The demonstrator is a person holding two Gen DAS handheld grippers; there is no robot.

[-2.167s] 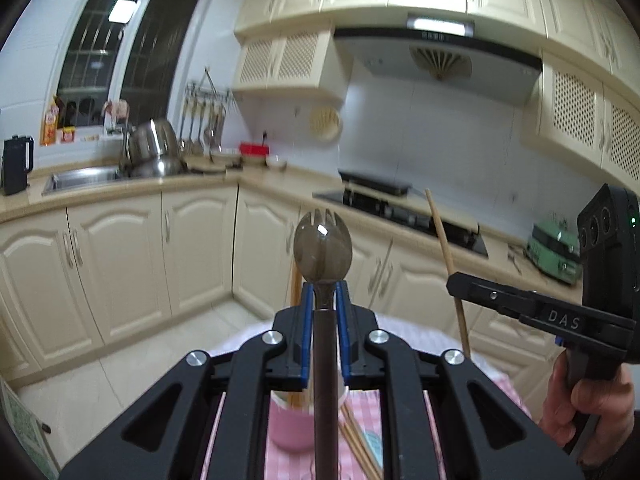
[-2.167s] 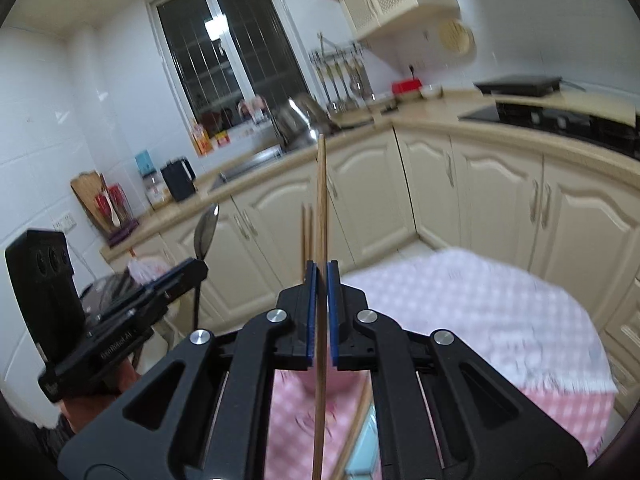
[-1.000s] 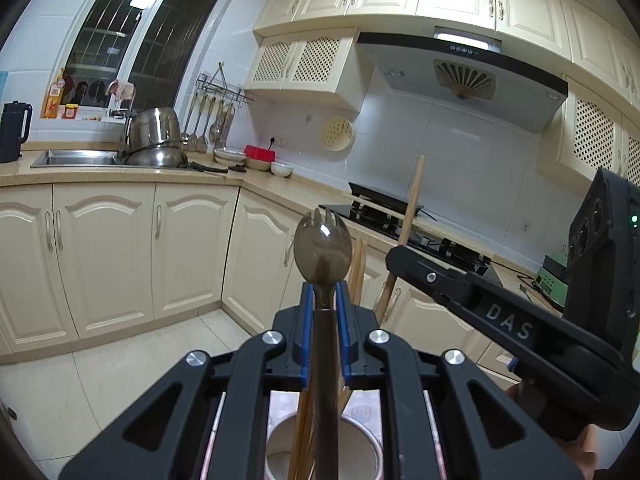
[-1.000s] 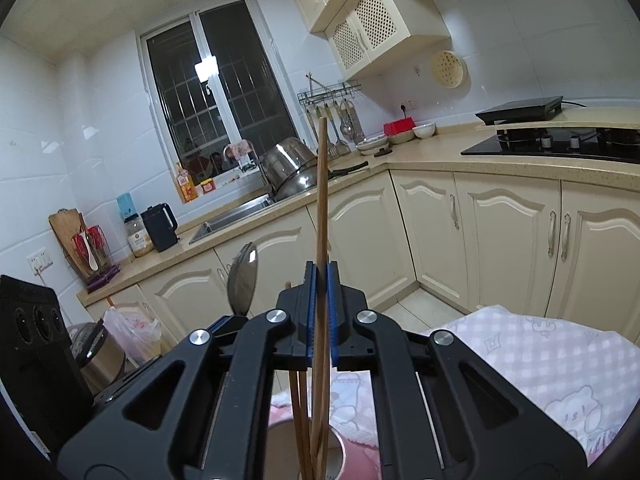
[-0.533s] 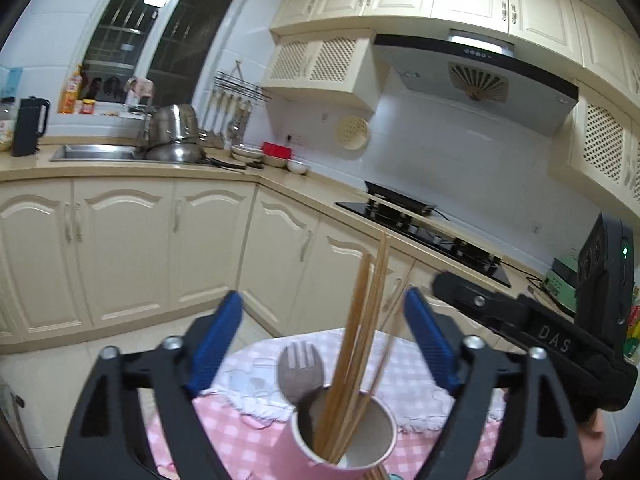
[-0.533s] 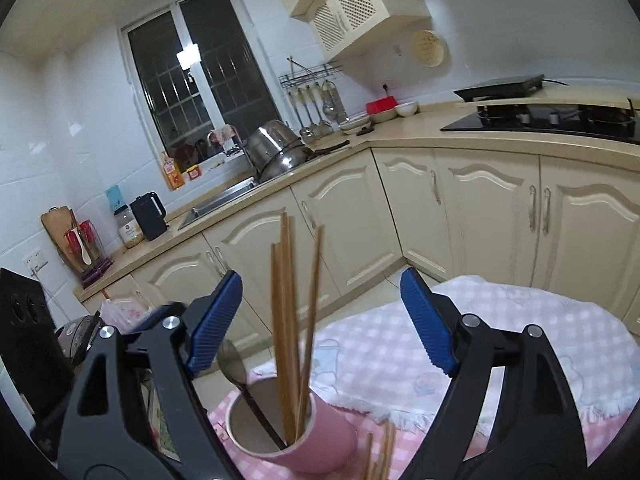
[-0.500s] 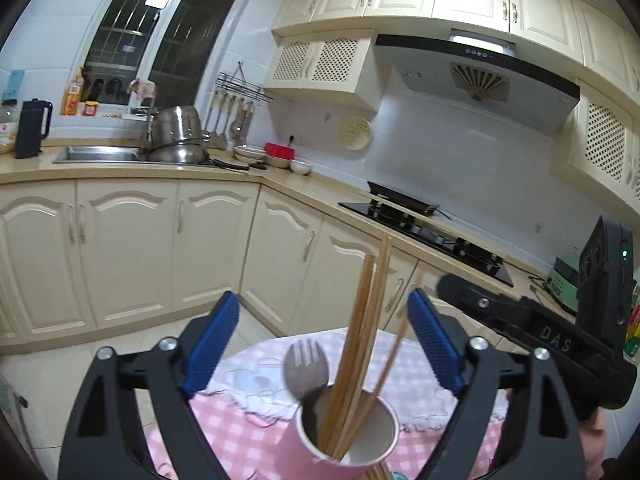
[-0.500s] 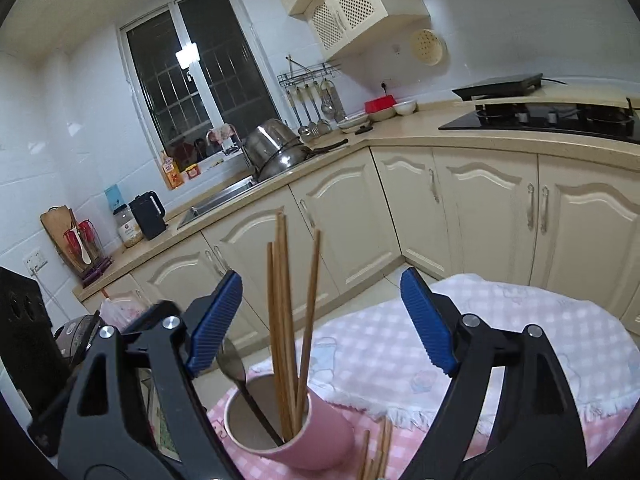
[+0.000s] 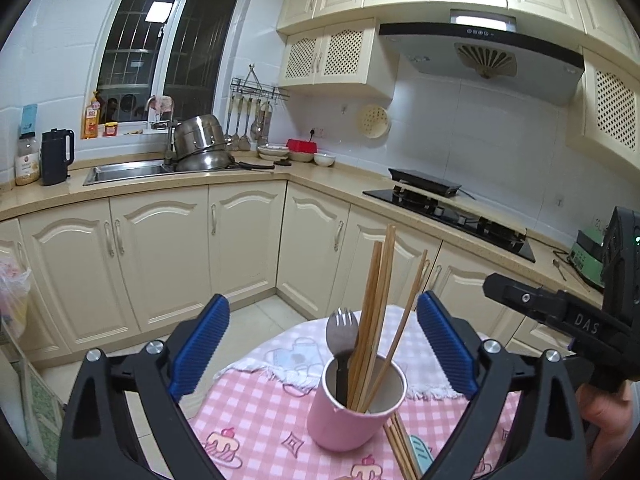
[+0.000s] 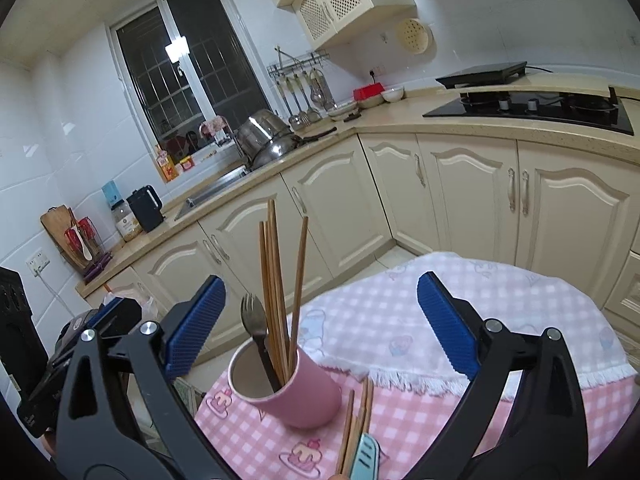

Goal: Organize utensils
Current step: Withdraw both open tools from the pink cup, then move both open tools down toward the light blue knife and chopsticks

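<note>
A pink cup stands on the pink checked tablecloth. It holds a grey spork and several wooden chopsticks. The same cup, spork and chopsticks show in the right wrist view. My left gripper is open and empty, above and just behind the cup. My right gripper is open and empty, above the cup from the other side. More chopsticks and a light blue utensil lie on the cloth beside the cup.
A white cloth covers the far part of the round table. Cream kitchen cabinets, a sink with steel pots and a black hob line the walls beyond. The right gripper's body is at the right of the left wrist view.
Both grippers have opened: the left let go of the spork and the right let go of a chopstick, and both now stand in the cup. Both grippers have drawn back slightly.
</note>
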